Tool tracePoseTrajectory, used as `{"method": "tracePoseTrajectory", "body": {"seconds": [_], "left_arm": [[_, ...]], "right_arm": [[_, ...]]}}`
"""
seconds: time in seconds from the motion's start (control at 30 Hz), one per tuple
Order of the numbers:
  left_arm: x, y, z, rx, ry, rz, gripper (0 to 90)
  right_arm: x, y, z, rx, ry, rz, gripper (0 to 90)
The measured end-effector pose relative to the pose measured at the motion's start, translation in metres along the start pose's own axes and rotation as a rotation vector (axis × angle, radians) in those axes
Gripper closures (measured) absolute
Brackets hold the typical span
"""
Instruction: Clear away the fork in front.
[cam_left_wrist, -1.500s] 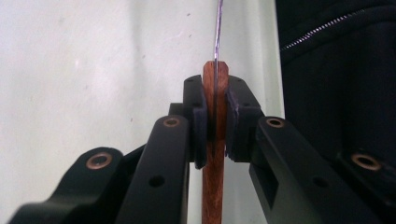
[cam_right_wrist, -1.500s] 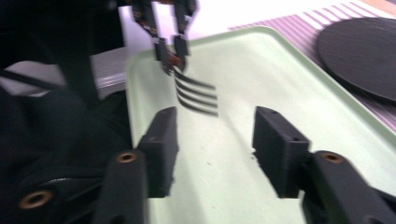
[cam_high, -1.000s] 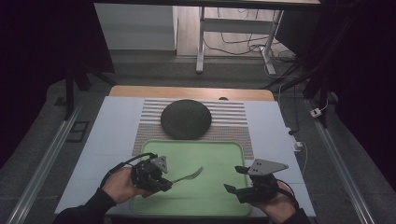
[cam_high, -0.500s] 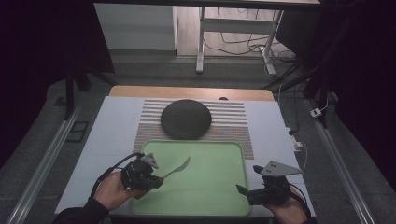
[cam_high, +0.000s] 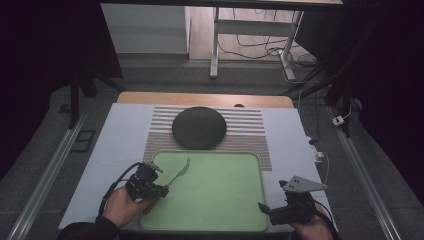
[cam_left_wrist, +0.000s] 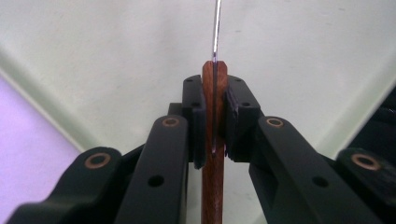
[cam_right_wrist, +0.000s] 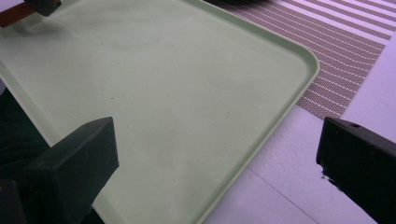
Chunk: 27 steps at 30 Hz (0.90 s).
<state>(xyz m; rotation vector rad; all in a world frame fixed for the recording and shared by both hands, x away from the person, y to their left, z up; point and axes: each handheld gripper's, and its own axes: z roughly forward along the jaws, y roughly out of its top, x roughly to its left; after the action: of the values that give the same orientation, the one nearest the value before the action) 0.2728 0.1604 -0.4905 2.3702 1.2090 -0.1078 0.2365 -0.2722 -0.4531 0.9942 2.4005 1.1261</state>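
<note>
Fork held over the green tray, other claw spread wide

At the lower left of the high view the left gripper (cam_high: 161, 190) is clamped on the wooden handle of a fork (cam_high: 178, 173), whose metal tines reach out over the near-left corner of the green tray (cam_high: 260, 170). It looks light and stiff, the thin steel neck likely slick, so the flat wooden handle seems the sensible place to grip. At the lower right, the right gripper (cam_high: 265, 210) has just been opening, with nothing between its jaws.

A dark round plate (cam_high: 199, 127) rests on a striped placemat (cam_high: 250, 131) beyond the tray.
</note>
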Motion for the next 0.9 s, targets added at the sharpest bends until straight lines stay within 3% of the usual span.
{"method": "tracePoseTrajectory", "body": {"seconds": [0.17, 0.33, 0.5, 0.67, 0.73, 0.9], "left_arm": [[0.002, 0.003, 0.011, 0.037, 0.034, -0.059, 79.2], [0.0, 0.005, 0.021, 0.083, 0.083, -0.061, 79.0], [-0.003, 0.007, 0.022, 0.086, 0.104, -0.054, 78.0], [-0.001, 0.007, 0.017, 0.064, 0.086, -0.058, 69.8], [-0.001, 0.01, 0.007, 0.012, 0.079, -0.045, 69.2], [0.002, 0.018, -0.001, -0.05, 0.06, -0.018, 75.6]], "right_arm": [[0.0, -0.001, -0.001, 0.003, 0.003, -0.002, 0.0], [0.0, -0.001, -0.001, 0.005, 0.006, -0.001, 0.0], [-0.001, -0.001, -0.001, 0.006, 0.01, 0.003, 0.0], [-0.002, -0.001, -0.002, 0.005, 0.008, 0.013, 0.0], [-0.002, -0.002, -0.002, 0.004, 0.008, 0.014, 0.0], [-0.003, -0.001, -0.002, 0.012, 0.006, 0.016, 0.0]]}}
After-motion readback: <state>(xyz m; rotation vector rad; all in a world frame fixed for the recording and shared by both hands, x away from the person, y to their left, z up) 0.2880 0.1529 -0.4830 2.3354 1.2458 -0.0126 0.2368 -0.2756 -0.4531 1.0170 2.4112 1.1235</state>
